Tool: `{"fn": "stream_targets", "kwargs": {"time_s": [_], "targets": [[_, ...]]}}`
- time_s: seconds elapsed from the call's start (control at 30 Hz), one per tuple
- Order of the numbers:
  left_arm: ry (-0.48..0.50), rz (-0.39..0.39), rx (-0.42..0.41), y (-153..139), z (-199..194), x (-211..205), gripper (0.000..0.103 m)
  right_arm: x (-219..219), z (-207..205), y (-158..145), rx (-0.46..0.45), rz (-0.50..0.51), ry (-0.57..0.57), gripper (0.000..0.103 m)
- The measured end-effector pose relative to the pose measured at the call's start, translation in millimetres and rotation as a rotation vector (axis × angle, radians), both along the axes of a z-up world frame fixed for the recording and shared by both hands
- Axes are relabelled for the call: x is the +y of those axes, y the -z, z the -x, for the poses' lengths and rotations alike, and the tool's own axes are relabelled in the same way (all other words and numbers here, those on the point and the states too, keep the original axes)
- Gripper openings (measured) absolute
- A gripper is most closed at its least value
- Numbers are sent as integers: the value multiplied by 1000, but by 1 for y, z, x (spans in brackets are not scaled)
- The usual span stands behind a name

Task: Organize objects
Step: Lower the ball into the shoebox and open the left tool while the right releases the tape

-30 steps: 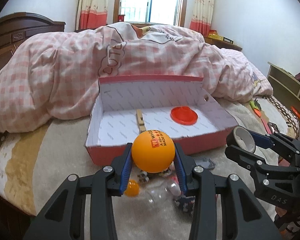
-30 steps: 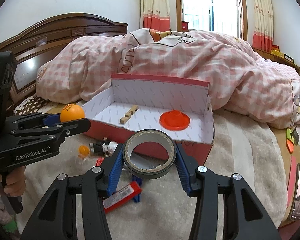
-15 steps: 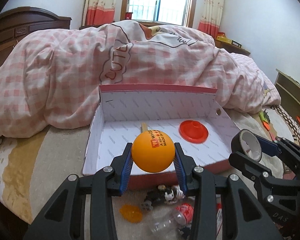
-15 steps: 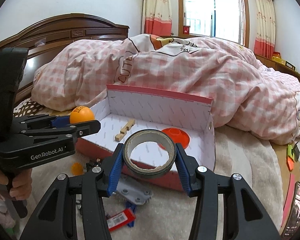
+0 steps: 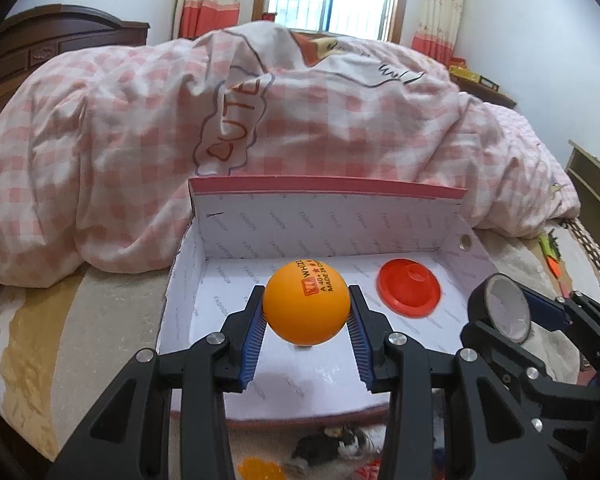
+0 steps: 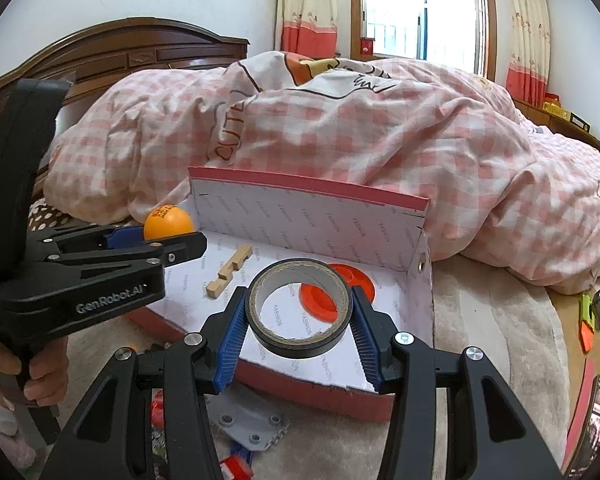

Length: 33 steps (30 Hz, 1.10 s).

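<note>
Pink checked bedding [image 6: 340,128] fills the background behind an open box [image 6: 308,208] on the bed. At left in the right wrist view, the left gripper [image 5: 306,322] clamps an orange ball [image 5: 306,307] above the box; at centre, the right gripper [image 6: 300,322] grips a tape roll [image 6: 300,308]. A wooden piece [image 6: 229,272] and red disc [image 6: 332,290] lie inside; small clutter [image 6: 244,424] waits below.

Box [image 5: 324,224] in front of duvet [image 5: 140,128]; disc [image 5: 409,293] inside at right, wood clip [image 6: 229,271] inside at left.
</note>
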<state>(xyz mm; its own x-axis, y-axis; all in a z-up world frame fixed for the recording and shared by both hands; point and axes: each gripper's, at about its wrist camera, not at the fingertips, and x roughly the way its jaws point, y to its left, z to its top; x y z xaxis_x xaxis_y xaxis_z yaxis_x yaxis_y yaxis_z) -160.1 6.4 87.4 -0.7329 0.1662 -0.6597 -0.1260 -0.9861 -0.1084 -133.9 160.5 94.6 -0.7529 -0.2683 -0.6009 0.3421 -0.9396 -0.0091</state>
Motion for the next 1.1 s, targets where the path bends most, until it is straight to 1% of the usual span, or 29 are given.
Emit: {"fn": "stream_targets", "kwargs": {"time_s": [0.23,0.43,0.6,0.7,0.87,0.9,0.97,1.1], "targets": [[-41,11,-72,21,21,3,39,-2,22,10,-56,4,19,50],[-41,39,-135,35,34,6,39,-4,39,21,-111,-18,45,50],[-48,58,-185,45,41,8,39,-4,49,30,-158,-18,59,50],[-50,60,-191,47,40,8,39,-4,53,36,-185,-17,60,50],[-47,53,-209,48,41,9,39,-11,54,43,-209,-50,43,50],[-47,50,-213,49,41,9,41,-13,55,44,-213,-42,44,51],[-45,52,-226,50,42,10,43,-13,55,44,-209,-38,51,54],[-44,64,-208,47,38,13,46,-14,53,43,-187,-49,59,57]]}}
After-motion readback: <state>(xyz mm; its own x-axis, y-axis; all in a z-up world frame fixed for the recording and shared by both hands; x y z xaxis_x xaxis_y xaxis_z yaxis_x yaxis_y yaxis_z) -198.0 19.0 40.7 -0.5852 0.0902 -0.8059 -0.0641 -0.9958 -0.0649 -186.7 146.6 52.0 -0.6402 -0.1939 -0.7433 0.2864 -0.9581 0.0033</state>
